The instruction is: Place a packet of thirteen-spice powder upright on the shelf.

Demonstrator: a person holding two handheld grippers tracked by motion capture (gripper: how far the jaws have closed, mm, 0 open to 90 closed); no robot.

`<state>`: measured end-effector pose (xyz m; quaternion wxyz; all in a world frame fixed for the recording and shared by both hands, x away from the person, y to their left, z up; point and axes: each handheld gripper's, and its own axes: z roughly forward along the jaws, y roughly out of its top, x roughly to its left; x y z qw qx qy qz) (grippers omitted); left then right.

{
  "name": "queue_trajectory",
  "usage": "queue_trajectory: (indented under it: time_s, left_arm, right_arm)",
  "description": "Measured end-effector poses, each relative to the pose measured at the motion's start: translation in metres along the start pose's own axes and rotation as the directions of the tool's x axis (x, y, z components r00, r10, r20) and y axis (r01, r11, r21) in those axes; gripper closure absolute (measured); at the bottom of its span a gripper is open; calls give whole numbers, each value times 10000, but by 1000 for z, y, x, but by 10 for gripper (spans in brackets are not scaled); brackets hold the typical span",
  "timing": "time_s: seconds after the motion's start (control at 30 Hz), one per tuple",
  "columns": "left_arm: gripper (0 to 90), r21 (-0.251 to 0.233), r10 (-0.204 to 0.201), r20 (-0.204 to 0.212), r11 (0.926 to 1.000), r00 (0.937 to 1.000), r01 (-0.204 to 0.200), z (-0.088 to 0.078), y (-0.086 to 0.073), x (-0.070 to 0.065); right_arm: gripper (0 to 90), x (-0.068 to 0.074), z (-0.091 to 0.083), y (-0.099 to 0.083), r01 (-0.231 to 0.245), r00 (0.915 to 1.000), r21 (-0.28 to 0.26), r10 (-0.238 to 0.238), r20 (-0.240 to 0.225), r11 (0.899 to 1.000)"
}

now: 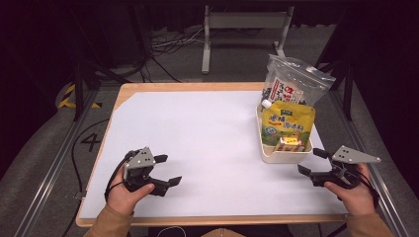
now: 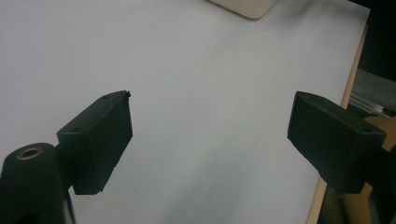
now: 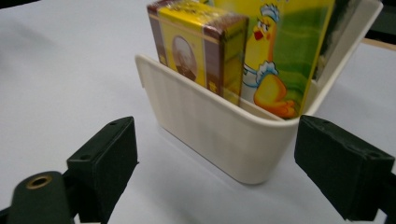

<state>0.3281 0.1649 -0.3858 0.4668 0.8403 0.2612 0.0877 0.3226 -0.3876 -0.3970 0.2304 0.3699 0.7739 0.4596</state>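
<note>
A cream bin (image 1: pixel 285 157) stands at the right of the white-topped table (image 1: pixel 197 123). In it are a yellow pouch (image 1: pixel 288 123), a small yellow and brown box (image 1: pixel 289 143) and, at the back, a clear zip bag (image 1: pixel 294 84) with a printed label. My right gripper (image 1: pixel 310 161) rests low just in front and to the right of the bin, open and holding nothing. In the right gripper view the bin (image 3: pixel 210 126) sits close ahead of the right gripper (image 3: pixel 219 144), with the box (image 3: pixel 201 42) and pouch (image 3: pixel 280 56) upright inside. My left gripper (image 1: pixel 169 169) is open over bare table at the front left.
The wooden table edge (image 1: pixel 207 219) runs along the front near both hands. Behind the table are a metal stand (image 1: pixel 242 22) and floor cables (image 1: pixel 168 42). A corner of the bin (image 2: pixel 247 7) and the left gripper (image 2: pixel 210 135) over white surface appear in the left gripper view.
</note>
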Motion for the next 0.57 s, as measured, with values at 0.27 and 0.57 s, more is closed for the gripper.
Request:
queue_trajectory:
  time_s: [0.27, 0.57]
  left_arm:
    - [140, 56, -155, 65, 9999, 9999, 155, 2, -4, 3]
    - [138, 34, -300, 42, 9995, 9995, 300, 2, -7, 6]
  right_arm:
    - [134, -3, 6, -10, -348, 9994, 556, 344, 84, 9978]
    - [140, -2, 7, -13, -201, 9998, 878, 195, 83, 9959]
